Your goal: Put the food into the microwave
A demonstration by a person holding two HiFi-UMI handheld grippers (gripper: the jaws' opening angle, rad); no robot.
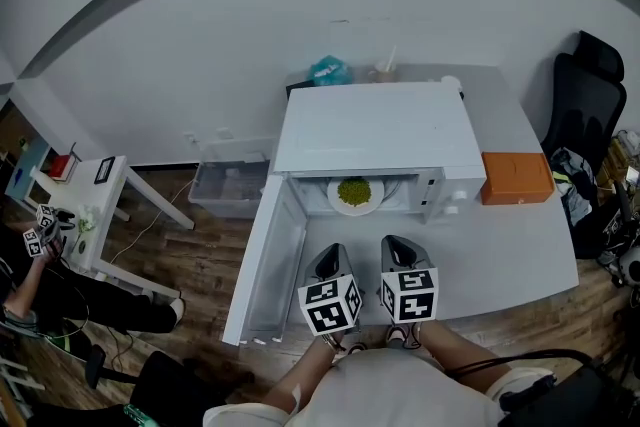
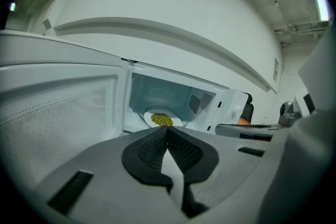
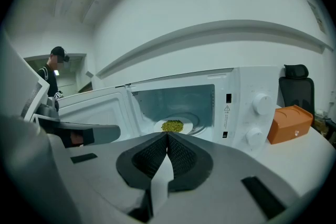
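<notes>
The food (image 1: pixel 354 191), a green heap on a plate (image 1: pixel 339 202), already sits inside the microwave (image 1: pixel 375 130). It is probably on the turntable, though the cavity is too dim to be sure. The placing looks done. The door (image 1: pixel 262 255) stands swung wide to the left, and shutting it seems to be all that is left. The left gripper (image 1: pixel 334 253) and right gripper (image 1: pixel 394 245) hang in front of the opening, clear of the plate. Each has its jaws pressed together with nothing between them.
</notes>
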